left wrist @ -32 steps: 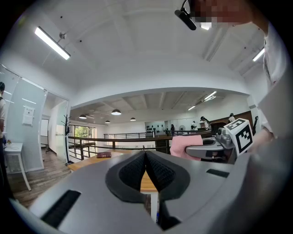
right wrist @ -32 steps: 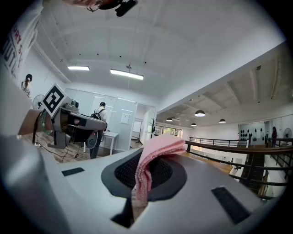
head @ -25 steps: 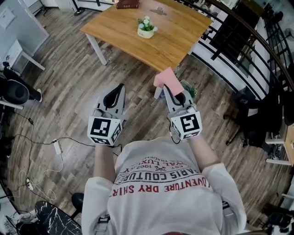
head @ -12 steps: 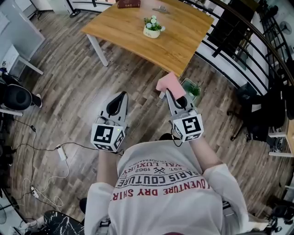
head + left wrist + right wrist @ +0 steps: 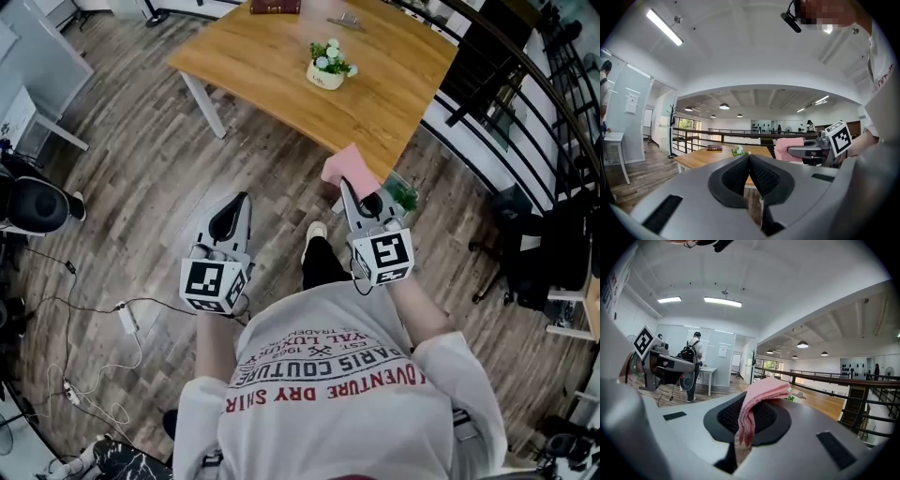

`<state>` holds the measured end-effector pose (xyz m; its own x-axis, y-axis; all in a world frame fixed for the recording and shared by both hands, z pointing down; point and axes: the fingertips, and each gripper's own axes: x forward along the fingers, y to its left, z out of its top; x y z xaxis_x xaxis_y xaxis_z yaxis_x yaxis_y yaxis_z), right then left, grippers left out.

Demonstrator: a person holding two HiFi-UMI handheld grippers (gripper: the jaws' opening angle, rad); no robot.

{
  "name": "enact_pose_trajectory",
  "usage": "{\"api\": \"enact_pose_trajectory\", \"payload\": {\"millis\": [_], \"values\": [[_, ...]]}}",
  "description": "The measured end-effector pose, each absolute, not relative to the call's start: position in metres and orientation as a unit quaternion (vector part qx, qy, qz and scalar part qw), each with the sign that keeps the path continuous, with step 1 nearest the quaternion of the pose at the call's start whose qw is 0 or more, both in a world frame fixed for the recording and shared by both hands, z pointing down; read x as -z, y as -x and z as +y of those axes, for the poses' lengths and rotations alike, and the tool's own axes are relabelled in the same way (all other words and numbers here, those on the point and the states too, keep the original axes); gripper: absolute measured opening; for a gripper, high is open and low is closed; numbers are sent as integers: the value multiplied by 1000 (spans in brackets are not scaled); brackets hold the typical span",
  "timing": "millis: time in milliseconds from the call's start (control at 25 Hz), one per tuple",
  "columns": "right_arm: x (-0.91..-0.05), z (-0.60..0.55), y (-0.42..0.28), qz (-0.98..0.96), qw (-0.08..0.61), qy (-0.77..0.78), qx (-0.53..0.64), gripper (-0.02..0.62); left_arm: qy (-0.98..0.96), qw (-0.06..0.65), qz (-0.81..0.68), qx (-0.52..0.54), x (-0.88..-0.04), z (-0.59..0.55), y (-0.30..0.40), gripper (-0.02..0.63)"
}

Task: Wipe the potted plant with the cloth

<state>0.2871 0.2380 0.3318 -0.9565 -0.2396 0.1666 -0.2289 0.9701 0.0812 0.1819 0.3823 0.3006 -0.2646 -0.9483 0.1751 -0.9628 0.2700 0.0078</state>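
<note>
- Head view: the potted plant (image 5: 328,67) is sitting near the middle of the table (image 5: 272,70), while the right gripper (image 5: 343,184), clenched on the pink cloth (image 5: 349,169), is hovering by the near corner.
- Left gripper view: the left gripper (image 5: 749,161) is pointing tableward, jaws pressed together, empty.
- Right gripper view: the cloth (image 5: 757,397) is drooping from the jaws; the approach looks to be in hand, and reaching the leaves comes next.

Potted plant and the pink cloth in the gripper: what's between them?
Only bare wooden tabletop, seen in the head view, between the cloth and the potted plant.
</note>
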Motion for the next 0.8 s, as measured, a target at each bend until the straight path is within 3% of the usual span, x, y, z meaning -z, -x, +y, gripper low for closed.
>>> {"api": "enact_pose_trajectory", "payload": {"millis": [440,800], "values": [[-320,94,-172,-985,90,-138,46,35,-638,49,-765,-74,-284,219,-70,15],[-340,-2,-153,-971,123,-205,20,35,-668,92,-732,-97,-314,126,-22,15]]}}
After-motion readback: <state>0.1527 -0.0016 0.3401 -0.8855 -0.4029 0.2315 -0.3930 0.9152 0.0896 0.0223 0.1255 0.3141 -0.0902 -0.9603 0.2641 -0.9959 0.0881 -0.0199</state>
